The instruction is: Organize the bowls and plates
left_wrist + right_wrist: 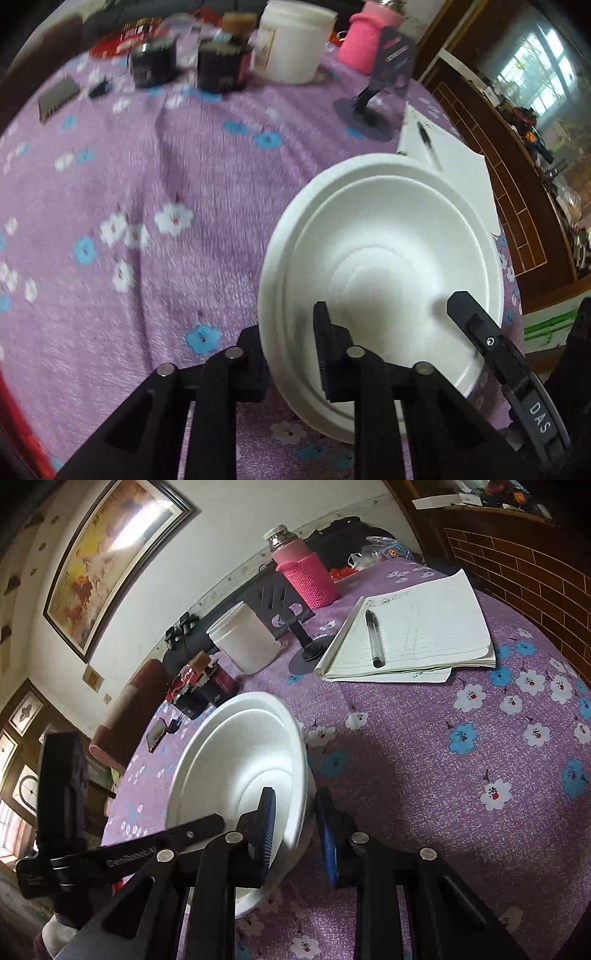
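White foam bowls are nested into one stack (388,254), also in the right wrist view (243,760), held tilted above the purple flowered tablecloth (147,206). My left gripper (291,354) is shut on the stack's left rim, one finger inside and one outside. My right gripper (295,834) is shut on the opposite rim, its blue-padded fingers (267,827) either side of the wall. The right gripper's finger shows in the left wrist view (476,325), and the left gripper's finger shows in the right wrist view (173,840).
At the far side stand a white tub (291,40), a pink knit-covered flask (365,40), dark jars (221,62), and a dark phone stand (373,103). A notebook with a pen (413,627) lies to the right. A phone (57,98) lies far left.
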A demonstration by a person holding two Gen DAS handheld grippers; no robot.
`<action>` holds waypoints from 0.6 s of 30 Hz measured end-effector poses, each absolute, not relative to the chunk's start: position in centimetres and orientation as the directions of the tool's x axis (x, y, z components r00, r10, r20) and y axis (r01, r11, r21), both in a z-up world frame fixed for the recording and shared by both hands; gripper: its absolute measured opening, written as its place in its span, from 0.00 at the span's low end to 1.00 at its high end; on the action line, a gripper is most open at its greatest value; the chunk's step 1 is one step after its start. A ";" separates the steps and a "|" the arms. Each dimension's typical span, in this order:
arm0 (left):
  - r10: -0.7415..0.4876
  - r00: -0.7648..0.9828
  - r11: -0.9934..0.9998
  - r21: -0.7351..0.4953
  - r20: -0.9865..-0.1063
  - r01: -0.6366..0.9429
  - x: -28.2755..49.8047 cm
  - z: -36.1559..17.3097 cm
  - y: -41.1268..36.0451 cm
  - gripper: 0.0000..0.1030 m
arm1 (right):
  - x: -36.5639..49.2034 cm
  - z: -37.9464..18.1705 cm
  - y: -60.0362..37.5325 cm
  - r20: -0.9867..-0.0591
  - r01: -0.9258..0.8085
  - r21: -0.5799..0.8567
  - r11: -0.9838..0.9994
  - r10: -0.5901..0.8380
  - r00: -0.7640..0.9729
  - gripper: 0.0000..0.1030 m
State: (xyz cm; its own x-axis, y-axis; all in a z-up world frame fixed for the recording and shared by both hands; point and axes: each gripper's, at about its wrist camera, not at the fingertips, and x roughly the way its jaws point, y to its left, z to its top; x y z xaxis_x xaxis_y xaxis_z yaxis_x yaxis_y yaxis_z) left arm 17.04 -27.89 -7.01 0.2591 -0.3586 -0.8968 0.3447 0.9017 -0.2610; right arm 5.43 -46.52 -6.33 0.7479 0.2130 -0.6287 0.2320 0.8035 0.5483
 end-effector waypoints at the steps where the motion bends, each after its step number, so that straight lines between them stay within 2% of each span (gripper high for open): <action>1: -0.355 0.276 0.904 -0.253 -0.893 0.344 17.0 -6.9 -27.9 0.22 | 5.5 -6.4 -46.5 -0.633 0.237 0.545 0.805 0.210 0.745 0.24; 7: -0.347 0.292 0.900 -0.229 -0.891 0.371 17.4 -6.9 -28.9 0.24 | 5.5 -6.3 -46.6 -0.642 0.250 0.524 0.814 0.184 0.745 0.24; 10: -0.329 0.326 0.896 -0.184 -0.886 0.403 16.7 -6.5 -29.6 0.17 | 5.5 -6.4 -46.5 -0.643 0.251 0.524 0.814 0.184 0.743 0.24; 15: -0.332 0.350 0.892 -0.171 -0.876 0.418 15.9 -5.6 -29.6 0.16 | 5.5 -6.5 -46.5 -0.647 0.252 0.523 0.814 0.187 0.740 0.26; 18: -0.321 0.385 0.894 -0.142 -0.865 0.426 15.3 -4.6 -29.3 0.15 | 5.4 -6.4 -46.3 -0.638 0.234 0.532 0.814 0.203 0.743 0.22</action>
State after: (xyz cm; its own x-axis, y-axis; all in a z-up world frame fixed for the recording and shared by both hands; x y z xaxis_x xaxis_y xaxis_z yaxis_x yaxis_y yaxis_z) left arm 15.32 -29.29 -4.64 0.3847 -0.3211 -0.8654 0.4258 0.8936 -0.1423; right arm 5.40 -46.32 -6.39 0.7429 0.2028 -0.6379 0.2344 0.8139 0.5317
